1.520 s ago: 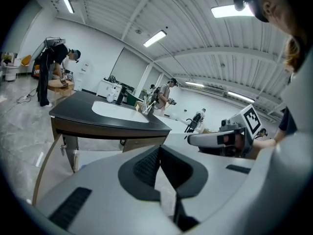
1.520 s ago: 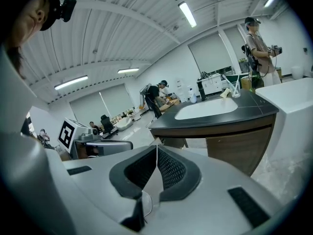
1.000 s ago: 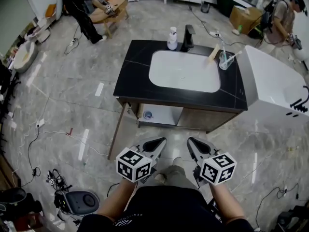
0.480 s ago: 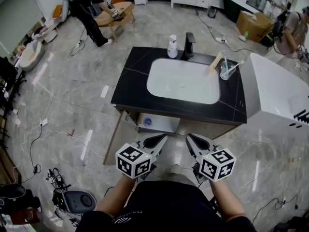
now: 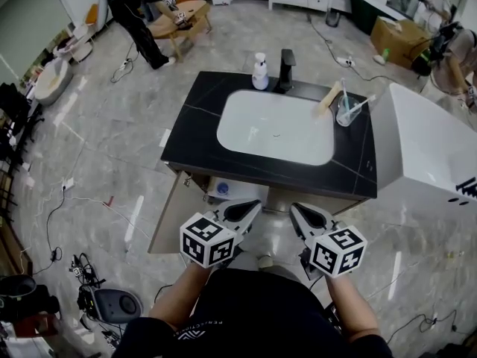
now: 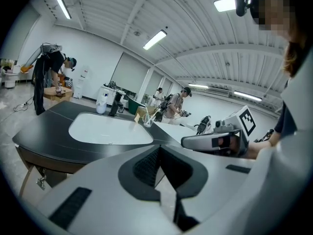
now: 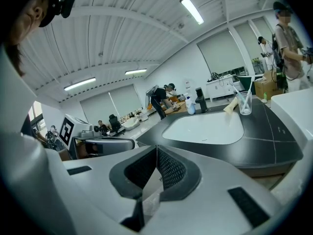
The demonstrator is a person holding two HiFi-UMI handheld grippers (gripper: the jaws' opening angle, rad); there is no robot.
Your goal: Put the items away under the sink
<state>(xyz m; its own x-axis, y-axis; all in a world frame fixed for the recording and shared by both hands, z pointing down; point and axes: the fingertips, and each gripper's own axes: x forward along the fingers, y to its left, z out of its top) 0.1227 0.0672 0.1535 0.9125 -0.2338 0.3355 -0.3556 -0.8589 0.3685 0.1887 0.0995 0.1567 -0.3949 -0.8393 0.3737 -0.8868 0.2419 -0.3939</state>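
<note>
A black vanity top [image 5: 201,118] with a white basin [image 5: 276,127] carries a white soap bottle [image 5: 259,71], a black tap [image 5: 285,68], a wooden brush [image 5: 325,100] and a glass with toothbrushes [image 5: 345,111]. The shelf under it [image 5: 250,192] holds a small blue and white item [image 5: 222,189]. My left gripper [image 5: 256,206] and right gripper [image 5: 295,208] hover side by side just short of the vanity's front edge, both shut and empty. In the left gripper view the left gripper [image 6: 159,147] points at the basin. In the right gripper view the right gripper [image 7: 157,148] does the same.
The vanity's door [image 5: 170,216] stands open at the left. A white bathtub [image 5: 425,148] adjoins the vanity on the right. Cables and a grey device [image 5: 112,306] lie on the floor at lower left. People work at a table [image 5: 175,17] and by a cardboard box [image 5: 393,32] behind.
Both grippers and the head camera have come closer to the vanity, whose front edge now lies just beyond the jaw tips. Both pairs of jaws stayed shut.
</note>
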